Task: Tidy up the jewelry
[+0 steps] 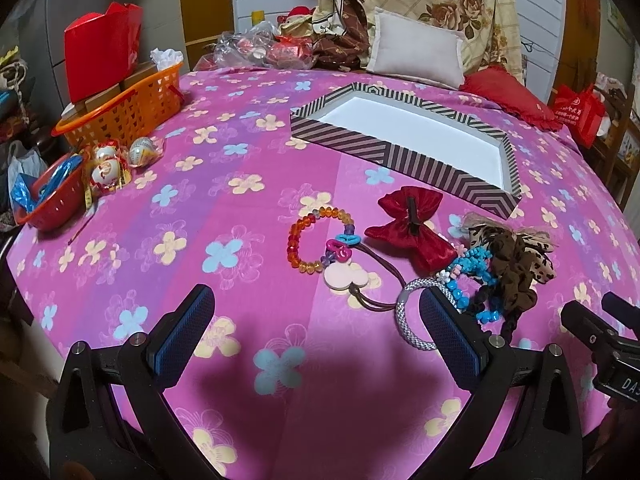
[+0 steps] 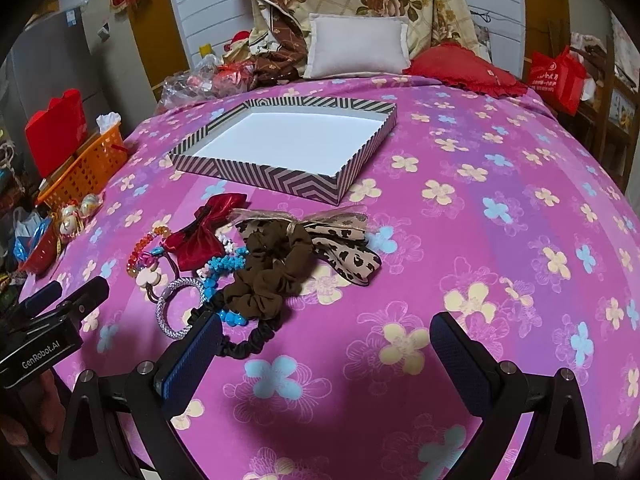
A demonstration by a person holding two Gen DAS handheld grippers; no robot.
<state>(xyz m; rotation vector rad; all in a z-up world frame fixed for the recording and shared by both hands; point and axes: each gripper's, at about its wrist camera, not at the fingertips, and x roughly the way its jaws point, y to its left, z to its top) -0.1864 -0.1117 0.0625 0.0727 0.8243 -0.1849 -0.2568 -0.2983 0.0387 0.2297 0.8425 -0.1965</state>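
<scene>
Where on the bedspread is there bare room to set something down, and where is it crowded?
Free: inside the striped box, the stretch right of the leopard bow, and between the orange basket and the box. Crowded: the accessory pile around the brown scrunchie and red bow.

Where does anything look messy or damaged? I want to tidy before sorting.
Nothing looks damaged. The only mess is the jewelry pile: scrunchie, bows and bead bracelets lie overlapping on the bedspread, while the striped tray beyond sits empty.
</scene>
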